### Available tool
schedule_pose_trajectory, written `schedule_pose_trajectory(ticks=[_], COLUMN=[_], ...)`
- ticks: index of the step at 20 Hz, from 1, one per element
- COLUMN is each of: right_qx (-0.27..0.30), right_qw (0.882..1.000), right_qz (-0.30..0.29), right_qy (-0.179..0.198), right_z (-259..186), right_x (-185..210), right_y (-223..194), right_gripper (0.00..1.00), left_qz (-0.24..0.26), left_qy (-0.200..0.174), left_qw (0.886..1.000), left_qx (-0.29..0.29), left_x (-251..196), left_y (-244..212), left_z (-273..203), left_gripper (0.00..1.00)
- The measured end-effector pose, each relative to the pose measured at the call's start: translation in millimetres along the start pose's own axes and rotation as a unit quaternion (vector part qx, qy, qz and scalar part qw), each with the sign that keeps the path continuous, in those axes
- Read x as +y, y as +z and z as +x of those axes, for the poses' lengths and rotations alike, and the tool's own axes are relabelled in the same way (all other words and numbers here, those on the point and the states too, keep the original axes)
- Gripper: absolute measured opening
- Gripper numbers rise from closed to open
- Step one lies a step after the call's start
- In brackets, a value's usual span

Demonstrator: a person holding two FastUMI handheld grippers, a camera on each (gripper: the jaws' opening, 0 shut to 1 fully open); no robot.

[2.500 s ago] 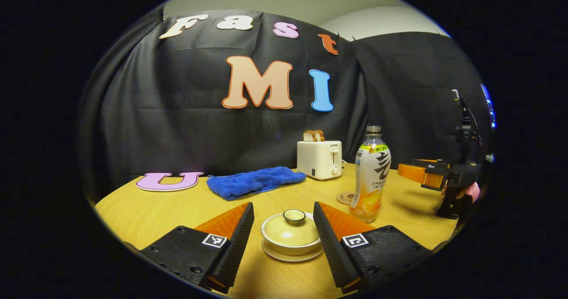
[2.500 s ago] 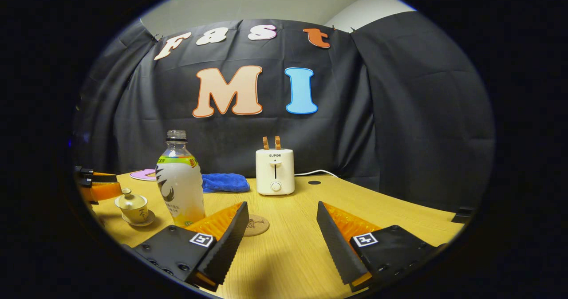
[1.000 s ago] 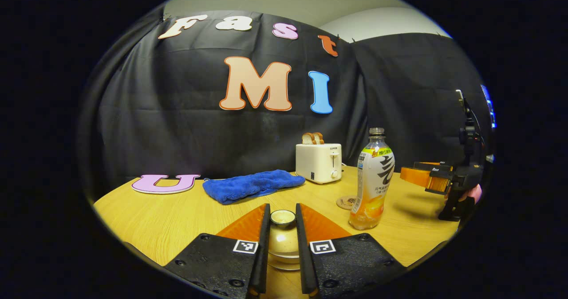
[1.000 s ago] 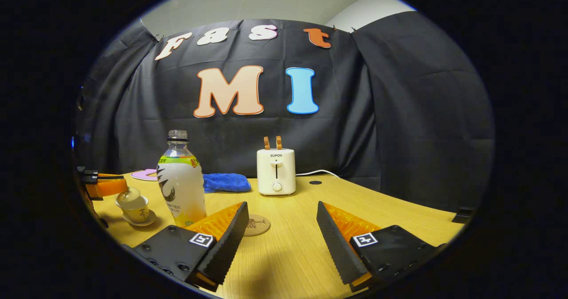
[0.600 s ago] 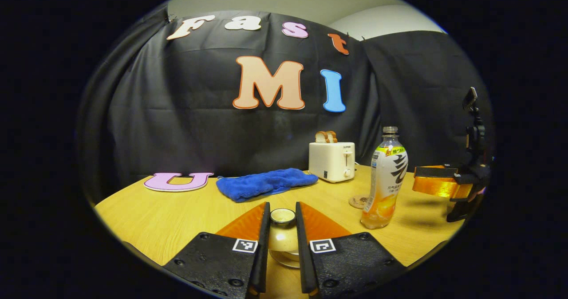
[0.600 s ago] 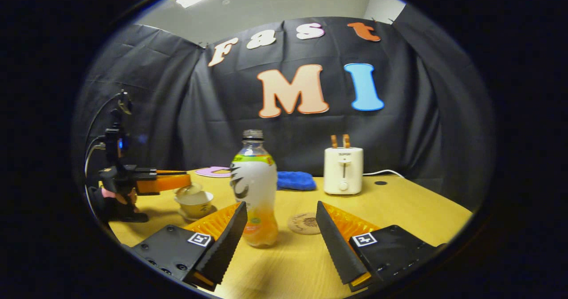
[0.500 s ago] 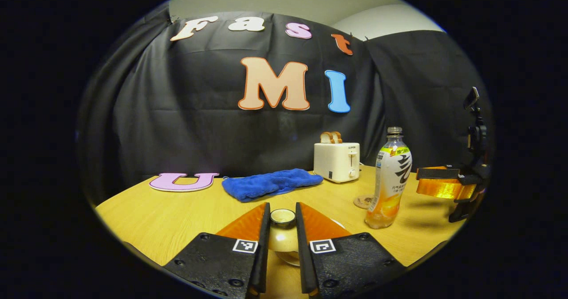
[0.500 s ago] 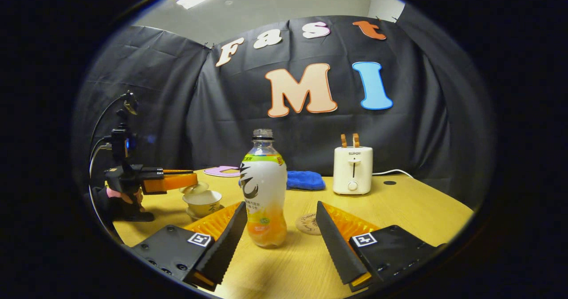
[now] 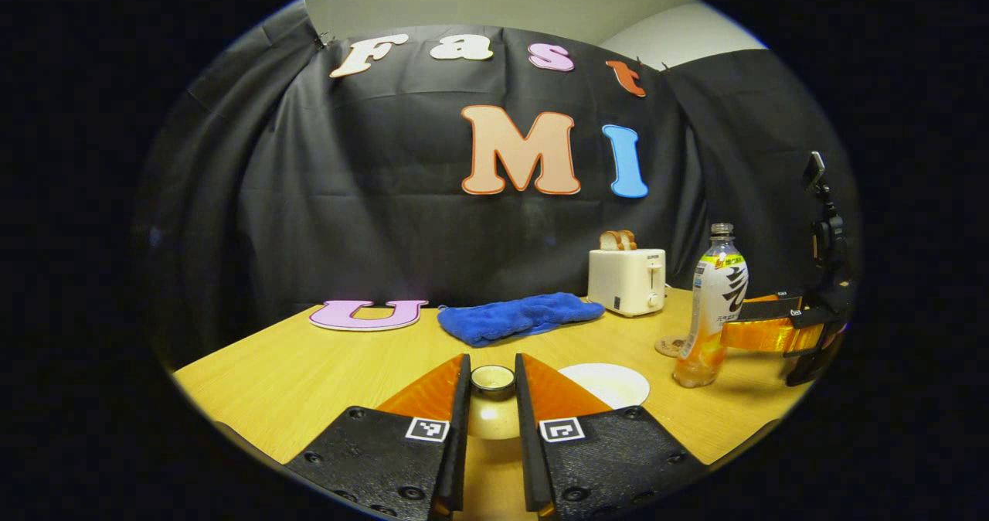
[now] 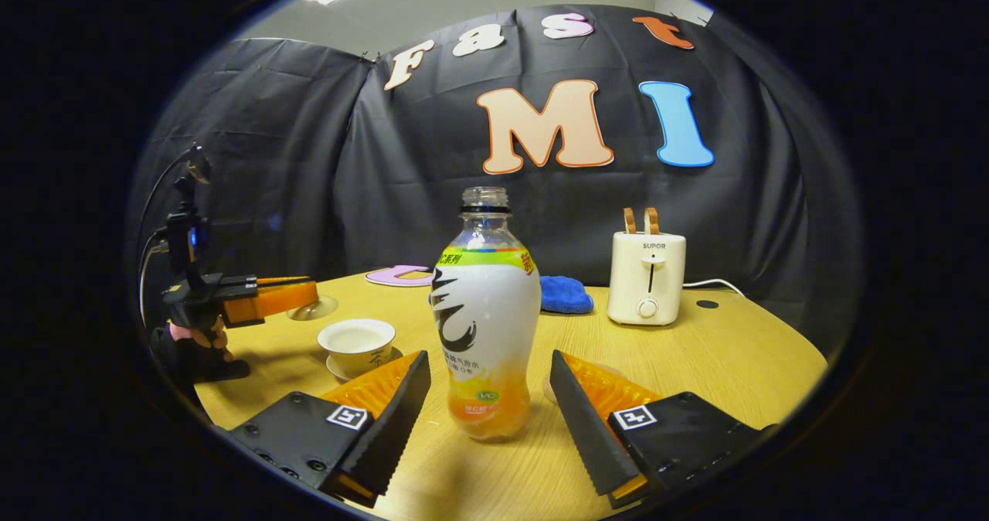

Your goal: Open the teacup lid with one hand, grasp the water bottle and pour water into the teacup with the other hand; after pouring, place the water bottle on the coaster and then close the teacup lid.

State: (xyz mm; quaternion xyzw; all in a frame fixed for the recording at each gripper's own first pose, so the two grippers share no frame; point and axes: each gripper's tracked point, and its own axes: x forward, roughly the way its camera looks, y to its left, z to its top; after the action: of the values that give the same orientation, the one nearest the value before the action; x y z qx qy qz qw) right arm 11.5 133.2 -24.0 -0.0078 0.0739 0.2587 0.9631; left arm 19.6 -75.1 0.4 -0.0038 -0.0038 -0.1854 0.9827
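The cream teacup lid (image 9: pixel 492 420) hangs above the table, and my left gripper (image 9: pixel 492 362) is shut on its knob. The uncovered teacup (image 9: pixel 610 383) stands just to the right of it. In the right gripper view the teacup (image 10: pixel 357 342) sits on its saucer, with the left gripper (image 10: pixel 309 295) holding the lid (image 10: pixel 313 310) up and to the left of it. The uncapped water bottle (image 10: pixel 485 328) stands upright between the fingers of my open right gripper (image 10: pixel 488 366), which do not press on it. A round coaster (image 9: pixel 668 345) lies just behind the bottle (image 9: pixel 715 304).
A white toaster (image 10: pixel 647 277) with bread slices stands at the back of the wooden table (image 9: pixel 309 366), with a blue cloth (image 9: pixel 518 316) to its left. A hand (image 10: pixel 202 339) holds the left gripper's handle near the table's left edge.
My left gripper shut on the lid's knob, lifted the lid off the teacup and carried it to the left. My right gripper swung toward the bottle and now straddles it.
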Motion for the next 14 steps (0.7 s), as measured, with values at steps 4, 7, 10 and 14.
schedule_pose_trajectory(ticks=[4,7,10,14], right_qx=[0.019,0.027,0.036,0.035], right_qw=[1.000,0.999,0.999,0.997], right_qz=[0.000,-0.003,-0.009,-0.033], right_qy=[-0.015,-0.018,-0.031,-0.053], right_z=[14.3,21.9,30.0,27.4], right_x=[0.0,1.8,-0.2,-2.1], right_y=[-5.7,-6.4,-11.1,-7.8], right_gripper=[0.98,0.98,0.85,0.68], left_qz=[0.000,0.001,0.001,0.001], left_qy=[0.018,0.022,0.026,0.028], left_qw=[1.000,1.000,1.000,1.000], left_qx=[-0.001,0.001,0.001,0.000], left_x=[16.6,20.5,22.7,24.0], left_y=[1.2,1.1,0.3,1.5], left_z=[-7.3,-8.7,-9.5,-10.7], left_gripper=[0.28,0.28,0.28,0.28])
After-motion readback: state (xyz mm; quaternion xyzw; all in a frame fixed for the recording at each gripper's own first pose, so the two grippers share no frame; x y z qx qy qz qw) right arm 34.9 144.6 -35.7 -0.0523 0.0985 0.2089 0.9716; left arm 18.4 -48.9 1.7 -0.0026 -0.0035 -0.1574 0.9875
